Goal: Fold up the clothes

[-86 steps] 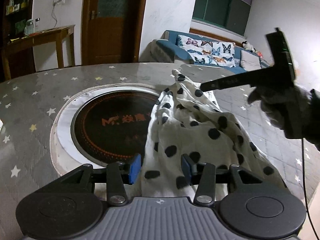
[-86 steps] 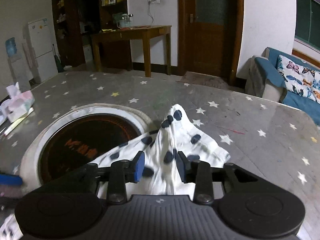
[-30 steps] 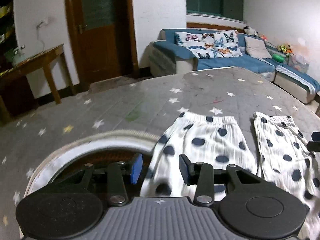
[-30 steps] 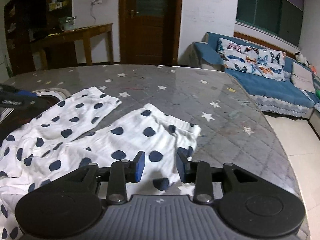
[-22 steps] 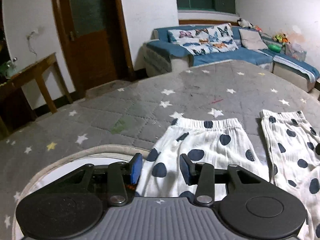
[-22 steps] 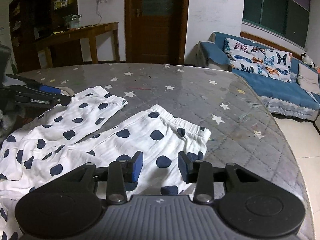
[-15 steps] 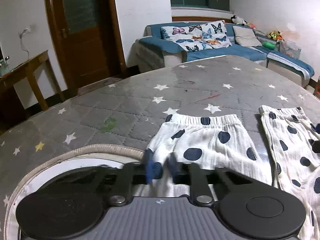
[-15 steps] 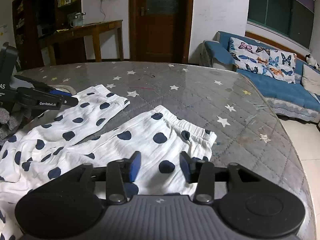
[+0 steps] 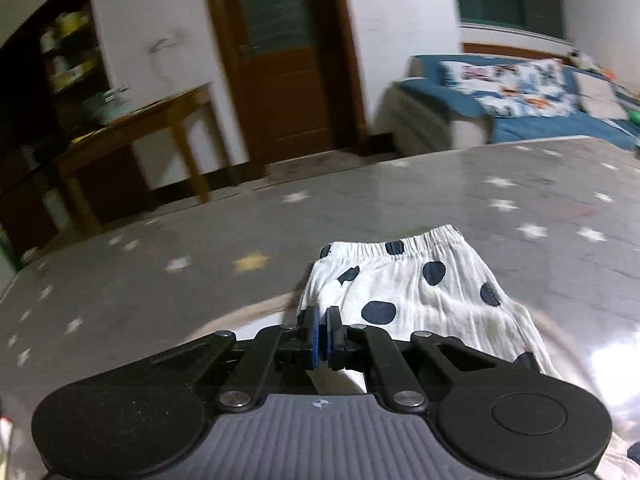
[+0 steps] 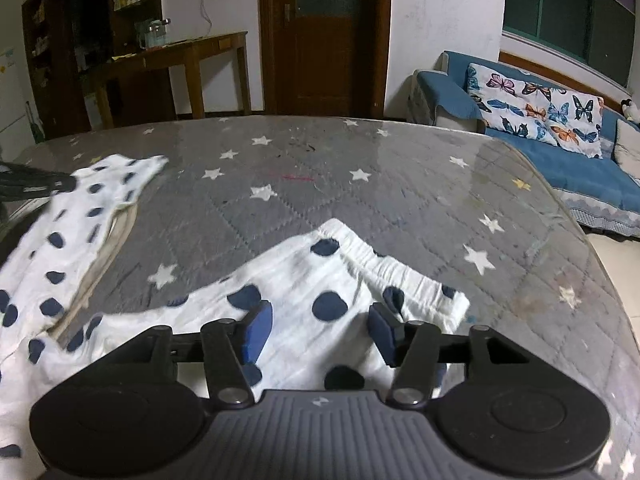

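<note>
White trousers with dark blue dots lie on the grey star-print table (image 10: 400, 200). In the left wrist view, one leg (image 9: 420, 292) ends in an elastic cuff, and my left gripper (image 9: 322, 338) is shut on that leg's left edge. The right wrist view shows this leg (image 10: 60, 232) pulled off to the left, blurred, with the left gripper (image 10: 36, 186) at its cuff. The other leg (image 10: 328, 280) lies flat under my right gripper (image 10: 320, 332). Its jaws are opening, and the blue pads (image 10: 256, 332) stand apart over the cloth without pressing it.
A round inset hob with a pale rim (image 10: 116, 236) sits in the table under the left leg. The table's curved edge runs along the right. Beyond it are a blue sofa (image 10: 560, 152), a wooden side table (image 10: 180, 52) and a brown door (image 10: 324, 36).
The left gripper shut on the left leg's edge and dragged it leftward, away from the other leg. The right gripper's jaws widened over the right leg.
</note>
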Available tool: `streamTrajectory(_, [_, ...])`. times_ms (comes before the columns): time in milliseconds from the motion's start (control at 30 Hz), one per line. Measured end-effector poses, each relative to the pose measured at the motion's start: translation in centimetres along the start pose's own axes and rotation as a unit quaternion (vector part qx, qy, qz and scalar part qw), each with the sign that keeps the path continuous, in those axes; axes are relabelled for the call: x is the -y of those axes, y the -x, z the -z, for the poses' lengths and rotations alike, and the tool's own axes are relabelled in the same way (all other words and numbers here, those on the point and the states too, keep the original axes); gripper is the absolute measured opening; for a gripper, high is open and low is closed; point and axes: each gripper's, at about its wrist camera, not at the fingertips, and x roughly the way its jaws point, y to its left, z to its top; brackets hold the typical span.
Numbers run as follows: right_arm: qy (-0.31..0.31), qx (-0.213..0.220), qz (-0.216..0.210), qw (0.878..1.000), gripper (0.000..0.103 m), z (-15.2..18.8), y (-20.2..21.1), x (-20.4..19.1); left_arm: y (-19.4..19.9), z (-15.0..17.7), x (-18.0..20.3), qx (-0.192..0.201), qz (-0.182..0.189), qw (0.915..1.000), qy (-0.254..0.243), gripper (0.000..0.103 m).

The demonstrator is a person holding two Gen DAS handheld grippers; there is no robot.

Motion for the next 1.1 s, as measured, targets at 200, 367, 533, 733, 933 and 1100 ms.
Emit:
streamTrajectory(200, [-0.005,0.006,0.001,1.000,0.064,-2.0,-2.6,0.0,-0.3,0.7,-4.1,-0.009,-0.052,0.9983,0.025,0.004])
streamTrajectory(367, [-0.006,0.016,0.010,1.000,0.071,-3.9,-5.2,0.1,-0.8,1.2,-6.1,-0.016,-0.091,0.9952,0.033,0.004])
streamTrajectory(533, [0.005,0.017,0.018,1.000,0.075,-5.6,-6.8,-0.4,-0.7,1.6,-6.6,-0.017,-0.097,0.9944,0.036,0.004])
streamTrajectory(733, [0.015,0.010,0.034,0.999,0.075,-5.2,-4.9,-0.6,2.4,1.0,-5.9,0.004,-0.067,0.9972,0.032,0.009])
streamTrajectory(933, [0.009,0.006,0.030,0.999,0.075,-4.3,-2.9,0.0,9.4,2.3,-1.3,0.023,0.051,0.9984,-0.010,0.009])
streamTrajectory(1100, [0.009,0.004,0.024,1.000,0.075,-3.8,-2.2,-0.2,15.2,4.9,3.8,0.013,0.181,0.9823,-0.047,0.009])
